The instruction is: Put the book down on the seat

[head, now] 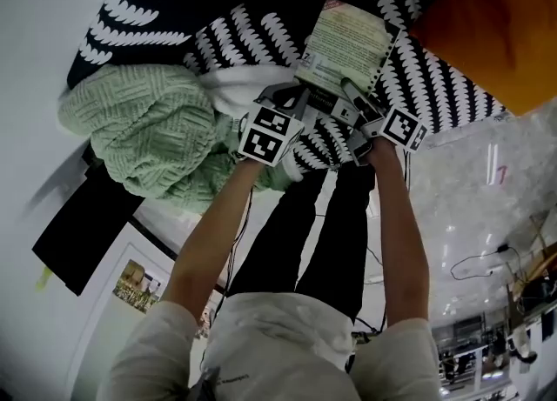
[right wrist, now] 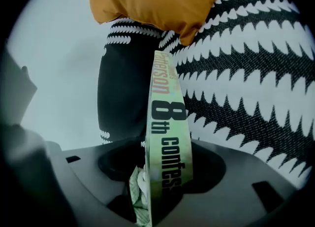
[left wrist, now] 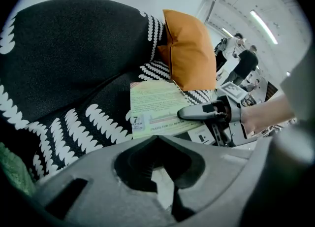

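Observation:
A pale green book (head: pixel 344 43) lies flat, cover up, on the black-and-white patterned seat (head: pixel 435 86). My right gripper (head: pixel 350 89) is at the book's near edge. In the right gripper view the book's spine (right wrist: pixel 167 122) stands between the jaws with dark gaps on both sides, so this gripper (right wrist: pixel 165 181) is open. From the left gripper view its upper finger (left wrist: pixel 197 112) reaches over the cover (left wrist: pixel 152 110). My left gripper (head: pixel 291 95) sits just short of the book's near left corner. Its jaws (left wrist: pixel 157 164) show a narrow pale gap and grip nothing.
An orange cushion (head: pixel 496 25) leans at the seat's right end. A green knitted blanket (head: pixel 148 130) and a white cloth (head: pixel 239 86) lie at the left. The person's black-trousered legs (head: pixel 322 217) stand in front. Cables (head: pixel 487 260) trail on the floor; people (left wrist: pixel 243 58) stand far off.

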